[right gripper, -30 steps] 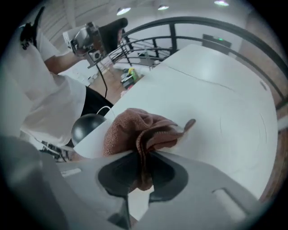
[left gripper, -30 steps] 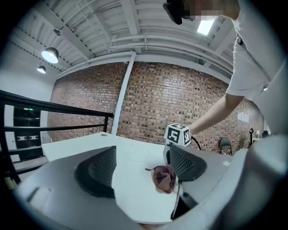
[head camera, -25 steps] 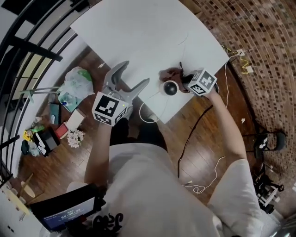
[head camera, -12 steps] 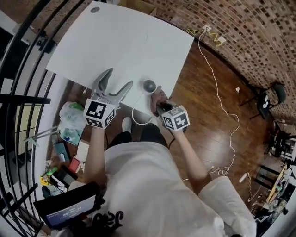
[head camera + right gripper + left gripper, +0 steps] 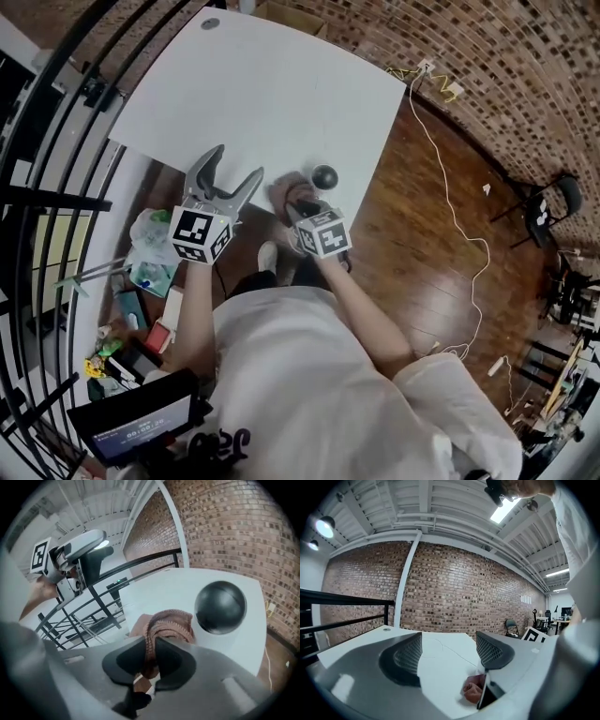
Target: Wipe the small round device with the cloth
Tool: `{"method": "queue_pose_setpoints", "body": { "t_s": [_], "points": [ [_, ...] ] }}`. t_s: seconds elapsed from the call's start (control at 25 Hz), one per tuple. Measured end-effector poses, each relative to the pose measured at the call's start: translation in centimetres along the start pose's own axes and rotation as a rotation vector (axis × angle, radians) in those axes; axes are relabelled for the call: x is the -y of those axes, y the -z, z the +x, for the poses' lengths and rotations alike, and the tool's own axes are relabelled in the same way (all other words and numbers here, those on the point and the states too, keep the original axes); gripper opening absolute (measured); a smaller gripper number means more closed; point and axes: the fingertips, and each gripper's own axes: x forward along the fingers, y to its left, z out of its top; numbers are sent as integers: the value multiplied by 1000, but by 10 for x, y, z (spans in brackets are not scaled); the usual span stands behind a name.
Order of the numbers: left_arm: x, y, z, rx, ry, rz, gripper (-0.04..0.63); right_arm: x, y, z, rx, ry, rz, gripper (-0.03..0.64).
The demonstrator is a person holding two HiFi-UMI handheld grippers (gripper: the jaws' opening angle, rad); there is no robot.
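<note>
The small round device is a black ball near the near edge of the white table. In the right gripper view the device sits just ahead and to the right of the jaws. My right gripper is shut on a bunched reddish-brown cloth, which lies on the table just left of the device. My left gripper is open with nothing between its jaws, left of the cloth at the table's near edge.
A black railing runs along the left. A plastic bag and other clutter lie on the wooden floor below the table. A white cable trails over the floor at right, below the brick wall. A thin wire crosses the tabletop.
My right gripper has carried the cloth from the device's right side round to its left. The left gripper has stayed open by the table's near edge. The head view has shifted.
</note>
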Motion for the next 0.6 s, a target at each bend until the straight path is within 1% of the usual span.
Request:
{"method": "queue_pose_setpoints", "body": {
  "t_s": [0.16, 0.24, 0.32, 0.48, 0.6],
  "points": [
    [-15, -3, -11, 9, -36, -10, 382, 2, -37, -20, 83, 132, -170, 38],
    [-22, -2, -14, 12, -44, -18, 381, 7, -45, -27, 101, 195, -217, 38],
    [-27, 0, -14, 14, -43, -24, 380, 15, -44, -28, 97, 236, -222, 38],
    [-25, 2, -12, 20, -26, -27, 380, 27, -28, -34, 66, 295, -227, 38],
    [-21, 0, -9, 25, -6, -23, 379, 40, -15, -47, 62, 325, -183, 38]
  ]
}}
